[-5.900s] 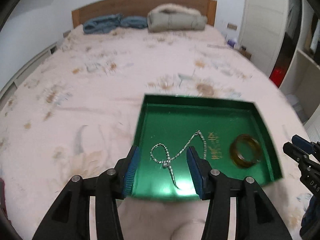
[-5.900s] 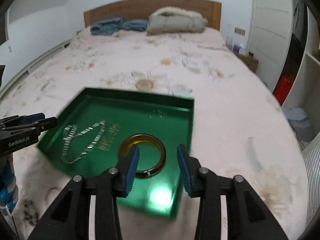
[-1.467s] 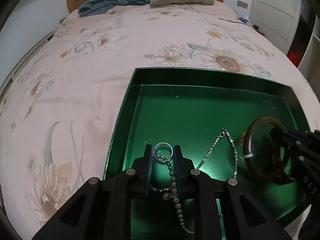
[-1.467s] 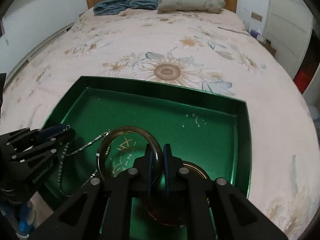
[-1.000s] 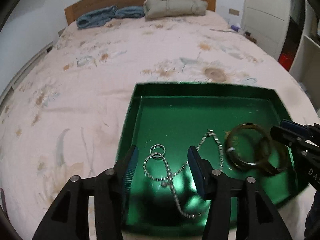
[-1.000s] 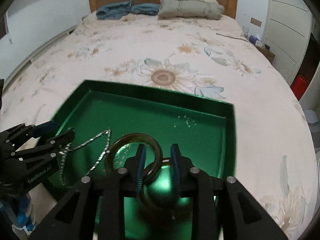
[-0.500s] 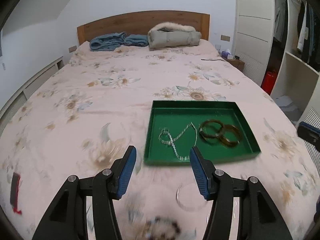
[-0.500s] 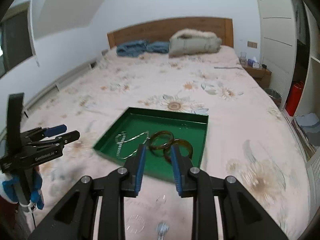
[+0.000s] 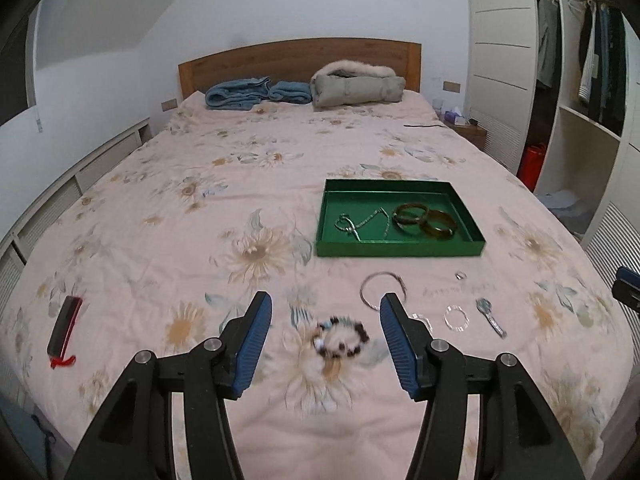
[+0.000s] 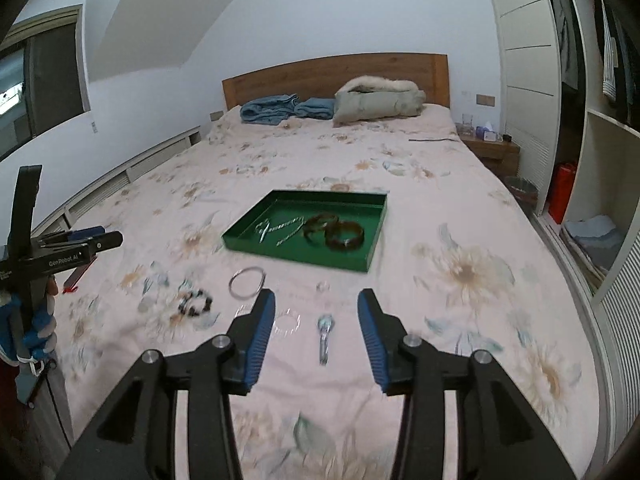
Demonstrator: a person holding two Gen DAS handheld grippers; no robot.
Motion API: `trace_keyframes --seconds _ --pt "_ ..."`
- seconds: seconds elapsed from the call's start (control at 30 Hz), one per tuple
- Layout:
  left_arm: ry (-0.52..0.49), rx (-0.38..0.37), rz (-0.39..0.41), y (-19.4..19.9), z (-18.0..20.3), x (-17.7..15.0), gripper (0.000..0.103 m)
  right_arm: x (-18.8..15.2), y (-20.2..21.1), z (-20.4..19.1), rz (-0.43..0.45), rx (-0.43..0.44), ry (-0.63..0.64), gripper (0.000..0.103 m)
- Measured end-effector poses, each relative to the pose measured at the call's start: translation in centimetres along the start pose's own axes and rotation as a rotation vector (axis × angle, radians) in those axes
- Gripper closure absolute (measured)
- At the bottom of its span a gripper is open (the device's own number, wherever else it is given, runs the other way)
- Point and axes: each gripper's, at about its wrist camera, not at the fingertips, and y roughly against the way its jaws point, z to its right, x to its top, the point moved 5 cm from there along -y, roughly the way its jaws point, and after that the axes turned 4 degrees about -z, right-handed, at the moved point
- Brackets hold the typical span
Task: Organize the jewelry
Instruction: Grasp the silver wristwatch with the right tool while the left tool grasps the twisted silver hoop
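Both pulled back from the green tray [image 9: 400, 248], now well apart from it. Right gripper [image 10: 316, 330] jaws just been opening, nothing between; left gripper [image 9: 325, 338] half wide, empty too. Chain [image 9: 362, 222] and two amber bangles [image 9: 424, 220] delivered, resting inside the tray. Still loose near the bed's foot edge: beaded bracelet [image 9: 342, 338], thin metal hoop [image 9: 382, 290], clear ring [image 9: 456, 317], small silver piece [image 10: 325, 338]. Soft flowered quilt [image 9: 180, 200] underneath, so small pieces probably sink in.
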Motion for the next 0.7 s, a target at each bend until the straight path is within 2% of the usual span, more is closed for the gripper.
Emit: trace_keyframes --seconds 0.17,0.37,0.53,0.7 --pt "-0.001 -0.013 0.017 2.1 0.4 -2.4 0.047 -2.2 1.8 -0.3 0.005 -0.017 -0.002 0.062" --pt "-0.019 -0.024 0.015 1.8 1.2 -4.5 0.047 -4.0 2.3 0.2 0.0 -0.022 -0.024 0.062" --pt "-0.053 -0.095 -0.057 -1.8 3.8 -6.4 0.047 -5.0 0.1 0.2 -0.041 -0.016 -0.031 0.062" --pt "-0.069 -0.155 -0.138 -6.6 6.4 -7.5 0.047 -6.2 -4.5 0.5 -0.123 -0.013 -0.028 0.063"
